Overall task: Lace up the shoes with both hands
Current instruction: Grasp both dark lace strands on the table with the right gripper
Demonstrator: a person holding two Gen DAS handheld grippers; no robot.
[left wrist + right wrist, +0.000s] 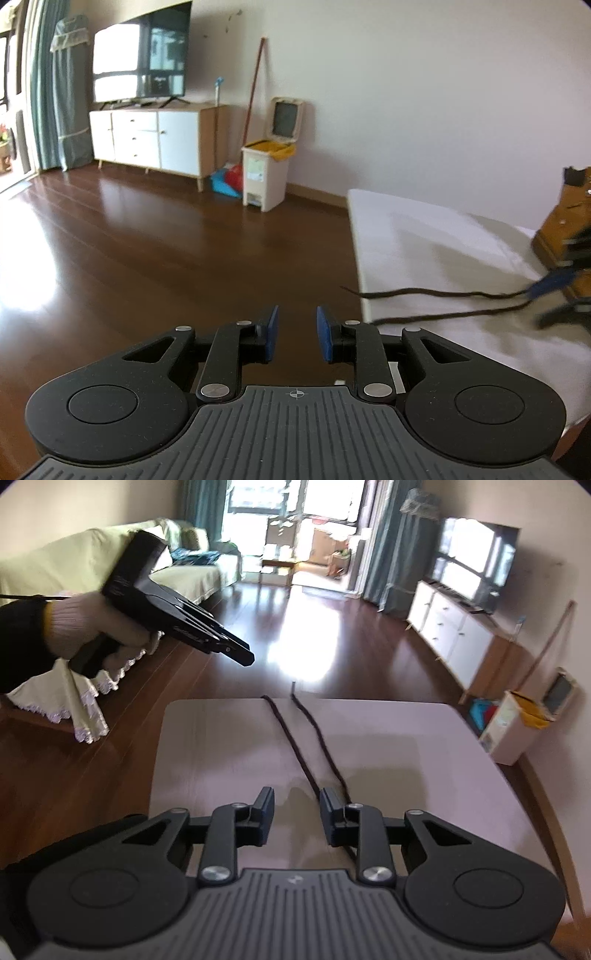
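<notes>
Right wrist view shows both black tongs spread and empty above two dark braided laces stretched straight toward the white counter's far edge, seemingly for easy pickup

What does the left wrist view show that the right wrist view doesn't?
Only the left wrist view shows the tan shoe at the right edge and the left tongs open from behind, with nothing between them. Only the right wrist view shows the gloved hand holding those tongs, the sofa, and the right tongs open above the table. Both show the two dark laces on the white table, the bin and the TV.
</notes>
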